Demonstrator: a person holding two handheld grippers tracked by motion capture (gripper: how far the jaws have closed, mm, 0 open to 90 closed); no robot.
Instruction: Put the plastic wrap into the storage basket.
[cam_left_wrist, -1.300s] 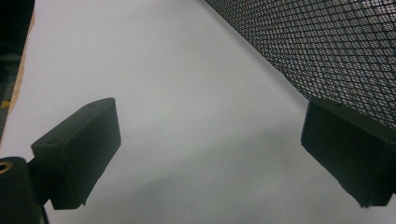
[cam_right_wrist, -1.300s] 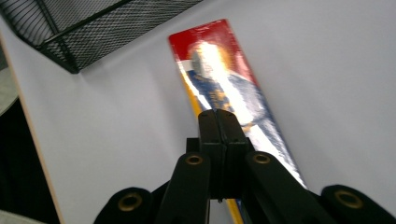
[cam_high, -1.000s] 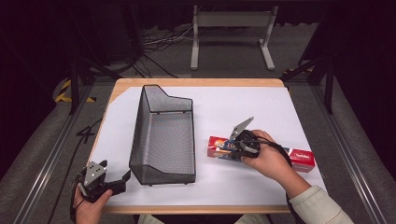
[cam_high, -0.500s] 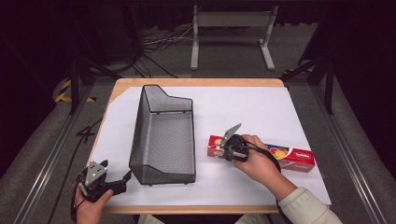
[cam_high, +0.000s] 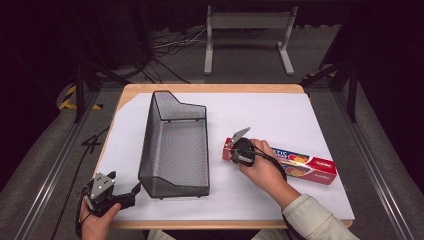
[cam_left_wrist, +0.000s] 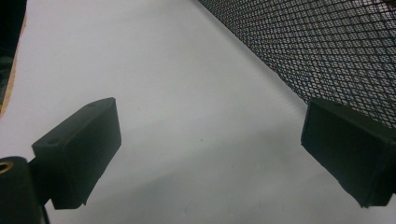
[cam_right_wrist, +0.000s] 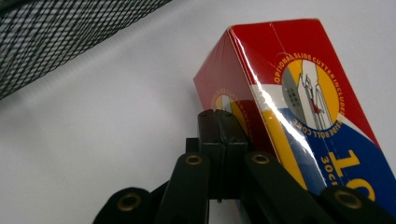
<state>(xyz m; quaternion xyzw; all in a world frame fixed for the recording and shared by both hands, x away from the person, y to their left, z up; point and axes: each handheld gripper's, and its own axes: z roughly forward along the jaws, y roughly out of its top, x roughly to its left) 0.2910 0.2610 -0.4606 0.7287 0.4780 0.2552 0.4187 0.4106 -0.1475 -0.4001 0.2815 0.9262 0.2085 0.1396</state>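
The right hand-held gripper (cam_high: 235, 152) rests at the left end of the box (cam_high: 305, 165), its jaws pressed together with nothing between them; in the right gripper view the closed jaws (cam_right_wrist: 223, 140) sit against the box's (cam_right_wrist: 299, 88) red end face, beside it rather than around it. Half a second ago this gripper was at about the same spot on the box end, and a second ago it sat slightly farther right, over the box, so the right hand (cam_high: 265, 167) has slid a little leftward along it. The box itself has kept its place and angle, lying flat on the white surface (cam_high: 280, 120), to the right of the basket (cam_high: 175, 145) and apart from it.

The left hand-held gripper (cam_high: 131, 191) is at the near left corner of the surface, just beside the basket's front left corner. Its jaws stand wide apart and hold nothing; in the left gripper view the bare white surface (cam_left_wrist: 177, 93) lies between them, and the basket's mesh wall (cam_left_wrist: 317, 42) runs close behind the right-hand jaw. The left hand (cam_high: 97, 217) and this gripper have not visibly moved across the three moments.

The basket, black wire mesh, stands upright and unmoved, left of centre.
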